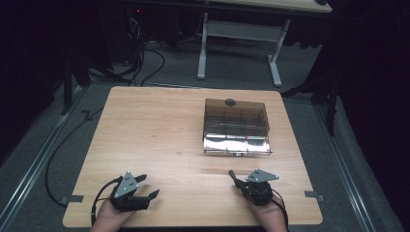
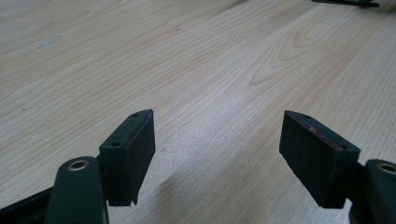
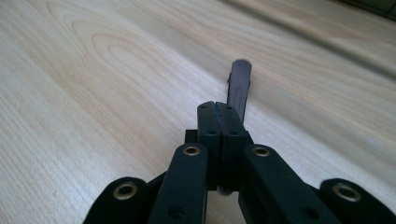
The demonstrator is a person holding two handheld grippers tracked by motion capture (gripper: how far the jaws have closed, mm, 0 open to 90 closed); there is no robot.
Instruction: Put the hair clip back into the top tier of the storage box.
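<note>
Right hand-held gripper [image 3: 219,109] clenched on thin dark flat stick [image 3: 240,86], near the light wooden desk [image 1: 159,130] front edge. Left hand-held gripper [image 2: 217,140] released. Risk: shallow pinch, stick may pivot or slip.

Box [image 1: 236,126] on table [image 1: 154,125], beyond grippers

One wooden table [image 1: 159,125], one lidded smoky plastic box [image 1: 235,125], two tools, one slim black stick [image 3: 240,86].

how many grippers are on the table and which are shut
2. The left gripper sits at the table's near-left edge, jaws open and empty. The right gripper sits near-right, in front of the clear box, jaws shut on a thin dark piece.
</note>
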